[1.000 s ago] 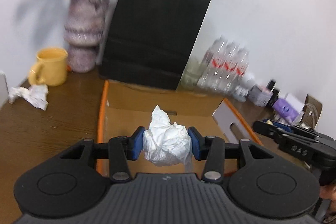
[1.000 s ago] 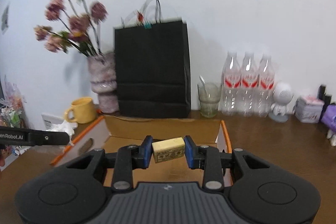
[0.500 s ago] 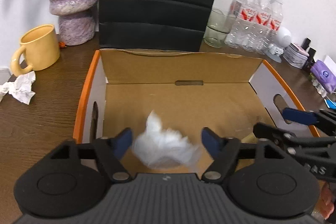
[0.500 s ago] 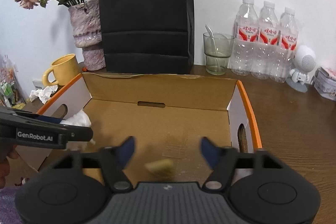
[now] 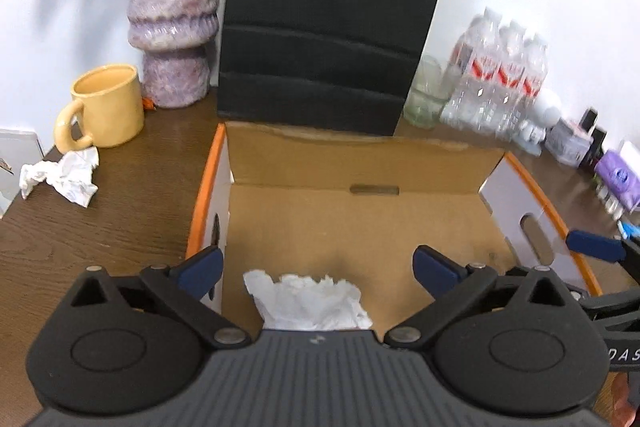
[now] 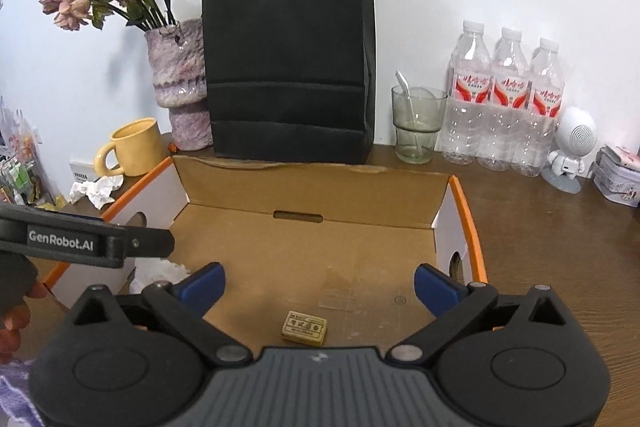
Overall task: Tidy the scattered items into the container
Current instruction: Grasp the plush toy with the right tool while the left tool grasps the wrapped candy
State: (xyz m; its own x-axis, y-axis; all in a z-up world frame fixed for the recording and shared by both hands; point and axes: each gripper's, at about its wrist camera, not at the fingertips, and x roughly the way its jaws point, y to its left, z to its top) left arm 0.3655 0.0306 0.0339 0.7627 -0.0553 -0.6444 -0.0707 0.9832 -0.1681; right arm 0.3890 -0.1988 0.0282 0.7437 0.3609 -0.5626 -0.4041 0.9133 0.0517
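Left wrist view: the tissue (image 5: 307, 301) I carried lies on the floor of the box (image 5: 360, 163), at its near left corner, free of my pads. My left gripper (image 5: 318, 269) hangs over it with jaws opening wide, blue pads well apart on either side and touching nothing. In the right wrist view the eraser (image 6: 304, 329) lies flat on the box floor, near the front and about midway across. My right gripper (image 6: 318, 283) is above it, jaws opening too, pads clear of the eraser on both sides. The two items lie apart, tissue to the left, eraser to the right.

The box sits on a brown table (image 6: 560, 247), its orange-edged side walls standing up left and right. Another tissue wad (image 5: 60, 177) lies on the table left of the box, just in front of a yellow mug (image 5: 102, 107). Behind the box stands a black bag (image 6: 288, 67), with a vase (image 6: 180, 87) of dried flowers to its left. To the bag's right are a glass (image 6: 416, 125) and three bottles (image 6: 508, 99).
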